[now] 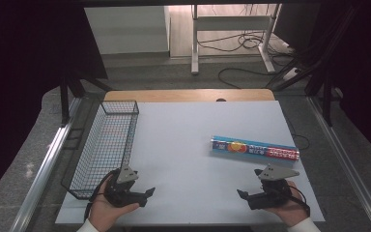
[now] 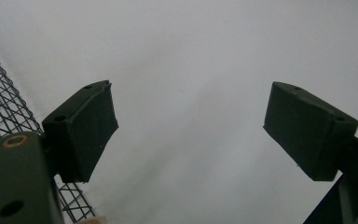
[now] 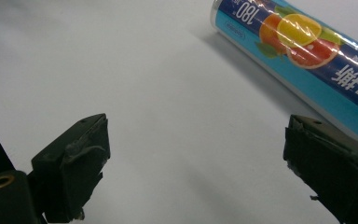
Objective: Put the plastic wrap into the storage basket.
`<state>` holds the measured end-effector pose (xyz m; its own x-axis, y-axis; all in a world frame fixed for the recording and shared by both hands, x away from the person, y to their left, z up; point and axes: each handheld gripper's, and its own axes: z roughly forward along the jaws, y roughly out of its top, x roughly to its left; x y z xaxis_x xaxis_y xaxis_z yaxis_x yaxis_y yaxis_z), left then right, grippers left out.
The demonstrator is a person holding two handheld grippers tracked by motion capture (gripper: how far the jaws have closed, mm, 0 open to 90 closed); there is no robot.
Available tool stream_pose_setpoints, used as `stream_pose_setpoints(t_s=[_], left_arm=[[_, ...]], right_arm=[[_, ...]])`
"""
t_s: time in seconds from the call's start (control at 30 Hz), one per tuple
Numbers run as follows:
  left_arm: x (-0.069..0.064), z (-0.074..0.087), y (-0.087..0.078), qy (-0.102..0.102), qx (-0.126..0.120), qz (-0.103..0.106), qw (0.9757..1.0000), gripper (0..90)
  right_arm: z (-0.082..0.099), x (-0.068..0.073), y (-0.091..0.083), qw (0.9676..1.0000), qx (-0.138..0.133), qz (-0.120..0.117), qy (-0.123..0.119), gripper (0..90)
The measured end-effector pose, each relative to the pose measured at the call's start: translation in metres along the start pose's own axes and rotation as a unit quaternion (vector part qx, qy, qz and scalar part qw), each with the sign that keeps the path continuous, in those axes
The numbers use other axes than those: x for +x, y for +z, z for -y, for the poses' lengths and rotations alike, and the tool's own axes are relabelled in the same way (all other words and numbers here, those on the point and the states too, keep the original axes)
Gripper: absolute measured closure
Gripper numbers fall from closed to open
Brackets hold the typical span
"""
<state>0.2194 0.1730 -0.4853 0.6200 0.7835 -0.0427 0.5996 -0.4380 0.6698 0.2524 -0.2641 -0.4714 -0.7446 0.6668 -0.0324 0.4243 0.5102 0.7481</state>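
The right gripper [image 1: 242,194], jaws wide and empty, lies low just nearer than the film box [image 1: 254,149], pointing left. The box's long axis runs left-right, probably slightly askew. The left gripper [image 1: 150,192] gapes too.

Left gripper [image 1: 147,193] and right gripper [image 1: 242,195] — both matte black, each topped by a grey three-cornered plate with small dark holes. Jaw pads blocky, black, edges scuffed; a brass-ringed screw hole beside each left-hand jaw. White sleeve cuffs behind both grippers — black cable looping off each.
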Motion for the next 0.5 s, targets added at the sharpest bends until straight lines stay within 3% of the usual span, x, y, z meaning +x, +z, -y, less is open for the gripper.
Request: stream_pose_setpoints(t_s=[0.23, 0.5], left_arm=[[0.0012, 0.0019, 0.0018, 0.000, 0.006, 0.001, 1.0000, 16.5], [0.0026, 0.0053, -0.0019, -0.003, 0.005, -0.001, 1.0000, 16.6]], right_arm=[[0.0009, -0.0044, 0.0001, 1.0000, 0.005, -0.004, -0.001, 8.5], [-0.0017, 0.0027, -0.0022, 0.9999, 0.009, -0.004, -0.009, 9.8]])
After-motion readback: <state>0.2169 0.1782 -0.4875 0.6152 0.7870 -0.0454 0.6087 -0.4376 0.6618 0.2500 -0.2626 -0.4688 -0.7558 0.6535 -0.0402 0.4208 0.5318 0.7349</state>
